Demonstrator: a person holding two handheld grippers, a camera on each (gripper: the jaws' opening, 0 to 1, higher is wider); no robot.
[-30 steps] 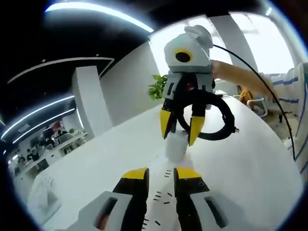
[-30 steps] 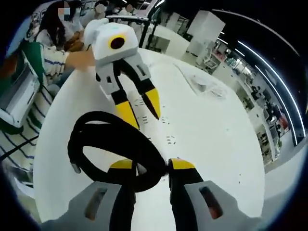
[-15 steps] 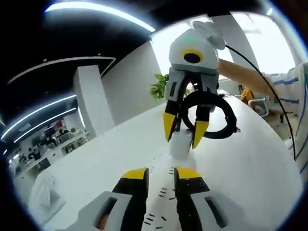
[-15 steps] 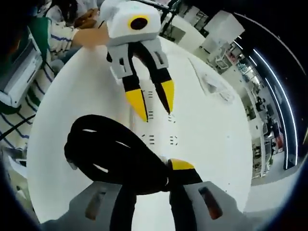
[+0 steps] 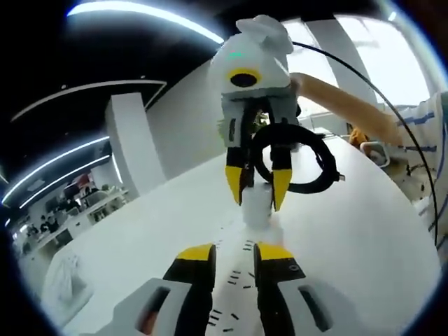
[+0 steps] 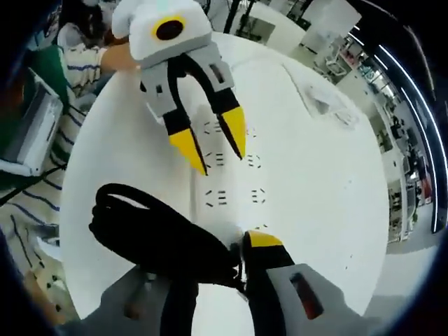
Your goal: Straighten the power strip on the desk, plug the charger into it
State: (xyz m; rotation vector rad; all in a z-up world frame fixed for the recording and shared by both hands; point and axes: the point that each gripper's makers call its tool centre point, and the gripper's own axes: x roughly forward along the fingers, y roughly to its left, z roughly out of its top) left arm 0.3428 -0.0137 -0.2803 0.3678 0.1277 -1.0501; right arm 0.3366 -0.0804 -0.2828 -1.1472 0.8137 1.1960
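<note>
Right gripper [image 5: 257, 187] shifted left, clamping charger [image 5: 257, 204]

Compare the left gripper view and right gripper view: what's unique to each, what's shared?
Left gripper view: a potted plant behind the right gripper, and the white charger between that gripper's tips.
Right gripper view: a clear plastic bag lying far across the desk.
Both: the white power strip with its sockets, the coiled black cable, and the left gripper.

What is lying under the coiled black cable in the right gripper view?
Under the coiled black cable lie the white power strip and the white desk. The cable covers the strip's near end and one tip of the right gripper.
</note>
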